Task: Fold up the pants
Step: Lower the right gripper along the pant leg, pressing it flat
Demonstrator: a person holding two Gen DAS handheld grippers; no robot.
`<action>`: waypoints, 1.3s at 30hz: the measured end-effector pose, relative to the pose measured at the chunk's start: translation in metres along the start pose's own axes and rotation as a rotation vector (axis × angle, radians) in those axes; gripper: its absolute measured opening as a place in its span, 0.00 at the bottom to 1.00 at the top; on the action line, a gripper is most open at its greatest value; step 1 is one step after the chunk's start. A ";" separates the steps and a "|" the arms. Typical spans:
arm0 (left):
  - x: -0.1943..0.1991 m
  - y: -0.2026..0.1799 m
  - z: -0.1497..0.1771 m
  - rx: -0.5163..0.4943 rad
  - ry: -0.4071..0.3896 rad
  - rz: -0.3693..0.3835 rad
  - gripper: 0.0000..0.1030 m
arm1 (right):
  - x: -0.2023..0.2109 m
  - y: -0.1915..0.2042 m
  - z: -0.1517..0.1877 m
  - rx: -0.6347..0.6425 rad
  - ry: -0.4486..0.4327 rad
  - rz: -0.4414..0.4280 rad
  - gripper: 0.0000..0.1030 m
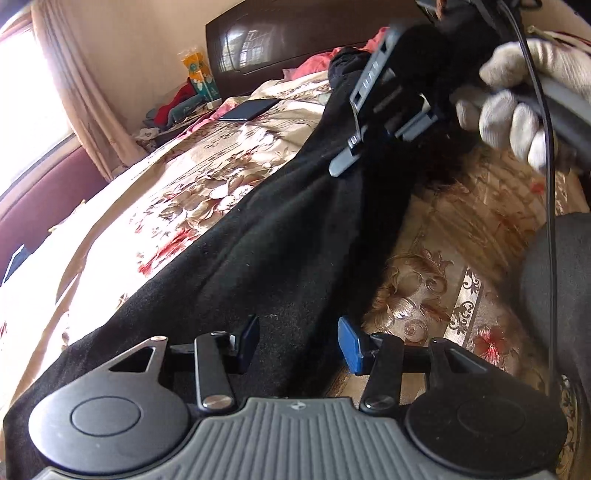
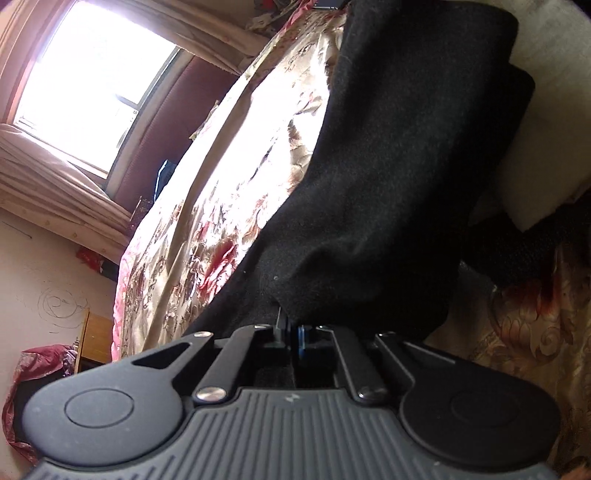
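Pants [image 1: 280, 236] of black fabric lie stretched lengthwise along the bed [image 1: 155, 206], over its floral gold cover. Left tongs [image 1: 299, 341] stand apart just above the near end of the cloth, gripping nothing. Right tongs [image 2: 290, 338] are pressed together on a pinch of the black fabric, lifting that part off the bed; a white-gloved hand [image 1: 517, 110] holds them. A dark phone [image 1: 249, 109] rests near the headboard [image 1: 295, 33]

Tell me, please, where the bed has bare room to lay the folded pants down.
Bare bedspread lies between the black pants and the window-side edge, short of the dark tablet. A narrower strip runs along the pants' other side. The headboard end is crowded with clothes.
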State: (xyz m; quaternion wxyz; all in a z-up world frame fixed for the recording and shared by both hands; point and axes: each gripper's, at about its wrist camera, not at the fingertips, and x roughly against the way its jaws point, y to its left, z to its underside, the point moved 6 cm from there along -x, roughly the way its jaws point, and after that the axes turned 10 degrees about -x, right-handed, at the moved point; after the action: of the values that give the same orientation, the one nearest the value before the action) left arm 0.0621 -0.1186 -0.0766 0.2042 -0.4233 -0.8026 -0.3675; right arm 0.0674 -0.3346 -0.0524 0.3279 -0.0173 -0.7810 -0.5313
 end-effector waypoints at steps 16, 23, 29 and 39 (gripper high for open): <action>0.014 0.008 -0.009 0.064 -0.020 0.012 0.28 | 0.027 0.018 -0.005 0.039 -0.004 -0.016 0.02; 0.001 -0.009 0.006 0.051 0.033 0.038 0.26 | -0.007 -0.033 0.008 -0.044 0.065 0.110 0.10; 0.000 -0.006 0.003 0.060 0.014 0.010 0.44 | -0.024 -0.029 0.004 -0.063 0.060 0.047 0.19; -0.008 -0.020 -0.017 -0.023 -0.037 -0.026 0.57 | -0.001 0.001 -0.001 -0.054 0.008 -0.066 0.05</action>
State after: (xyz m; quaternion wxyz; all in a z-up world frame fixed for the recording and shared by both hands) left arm 0.0502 -0.1432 -0.0794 0.1798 -0.4216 -0.8074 -0.3715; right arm 0.0687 -0.3346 -0.0521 0.3126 0.0019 -0.7652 -0.5628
